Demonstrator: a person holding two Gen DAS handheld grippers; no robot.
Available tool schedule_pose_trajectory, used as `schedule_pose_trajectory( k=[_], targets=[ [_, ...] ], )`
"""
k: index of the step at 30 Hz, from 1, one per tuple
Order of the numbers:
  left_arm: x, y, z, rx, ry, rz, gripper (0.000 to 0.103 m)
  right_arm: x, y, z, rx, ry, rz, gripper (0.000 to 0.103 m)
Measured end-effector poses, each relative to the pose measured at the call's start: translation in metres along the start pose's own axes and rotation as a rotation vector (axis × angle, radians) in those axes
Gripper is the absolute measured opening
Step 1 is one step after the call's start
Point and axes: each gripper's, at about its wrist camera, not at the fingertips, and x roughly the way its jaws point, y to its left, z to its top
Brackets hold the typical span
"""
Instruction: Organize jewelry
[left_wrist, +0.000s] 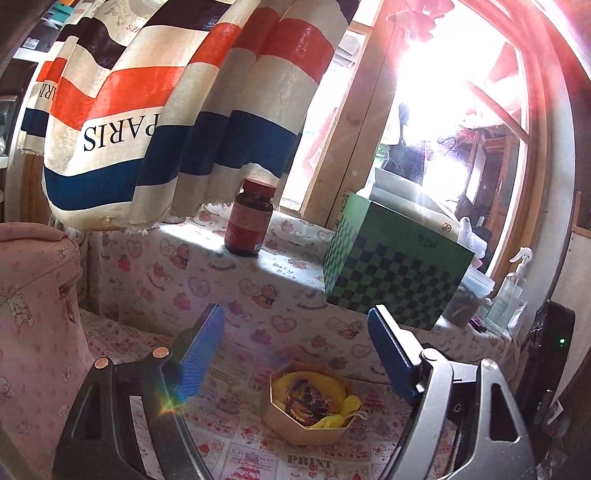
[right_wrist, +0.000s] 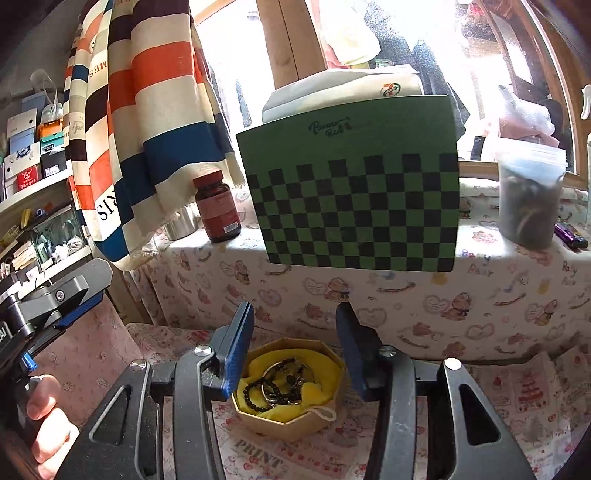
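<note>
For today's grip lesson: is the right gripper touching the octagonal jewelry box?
Apart: the right wrist view shows right gripper open above octagonal jewelry box.

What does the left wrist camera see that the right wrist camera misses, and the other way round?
Only the left wrist view shows the pink bear-print case at its left edge and a clear spray bottle on the ledge.

Only the right wrist view shows shelves of small boxes, a lidded plastic tub of dark contents, and the hand holding the left gripper.

Both show the octagonal box with yellow lining and beaded bracelets, the green checkered box, the brown bottle, the striped cloth, and open jaws on each view's own gripper.
</note>
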Motion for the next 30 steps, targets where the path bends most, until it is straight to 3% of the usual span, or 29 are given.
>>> schedule_pose_trajectory(
  k=[6,12,18,26,30],
  targets=[
    [0.005,-0.019,-0.012,0.08,0.006,0.034,0.082,-0.033,-0.017,-0.013,-0.083,-0.039,-0.08,0.052],
    [0.014,-0.046,-0.031,0.186,0.042,0.041,0.089,-0.045,-0.05,-0.029,-0.056,-0.039,-0.13,0.055],
    [0.029,-0.06,-0.055,0.21,0.081,0.089,0.097,-0.047,-0.078,-0.044,-0.012,-0.078,-0.171,0.077],
    [0.054,-0.063,-0.081,0.223,0.151,0.131,0.101,-0.037,-0.089,-0.053,-0.04,-0.065,-0.188,0.084],
    [0.054,-0.063,-0.087,0.246,0.128,0.16,0.101,-0.035,-0.09,-0.055,-0.038,-0.063,-0.188,0.084]
  ],
)
